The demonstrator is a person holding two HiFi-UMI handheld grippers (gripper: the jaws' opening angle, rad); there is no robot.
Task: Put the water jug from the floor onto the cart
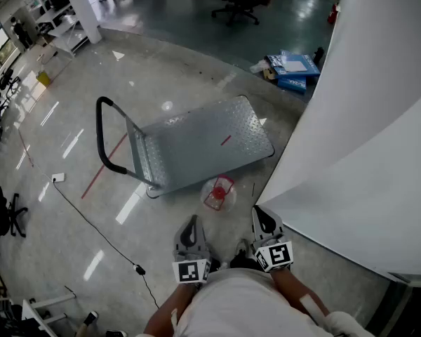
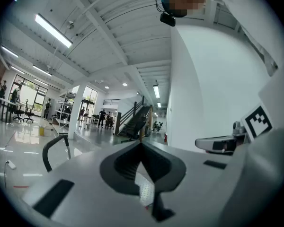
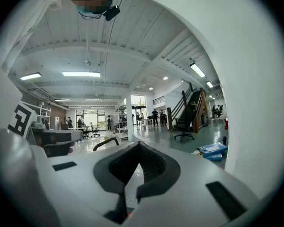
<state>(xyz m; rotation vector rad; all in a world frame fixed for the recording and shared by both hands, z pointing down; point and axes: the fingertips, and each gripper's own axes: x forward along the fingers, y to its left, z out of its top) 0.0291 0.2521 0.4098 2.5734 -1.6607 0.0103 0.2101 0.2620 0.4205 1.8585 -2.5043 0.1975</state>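
Water jug (image 1: pixel 218 192) on floor, just beside 6 o'clock edge of cart (image 1: pixel 196 142); cart deck bare. Left gripper (image 1: pixel 191 225) at 7 o'clock from jug, jaws clenched, nothing between. Right gripper (image 1: pixel 261 216) at 4 o'clock from jug, jaws clenched, empty. Both apart from jug.

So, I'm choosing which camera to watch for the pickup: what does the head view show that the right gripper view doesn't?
Only the head view: the water jug in full, on the floor at the near edge of the cart's deck, and a cable across the floor. Only the right gripper view: the right gripper up close, jaws shut and empty, a staircase, ceiling lights. Both: the cart's handle, blue boxes, the white wall.
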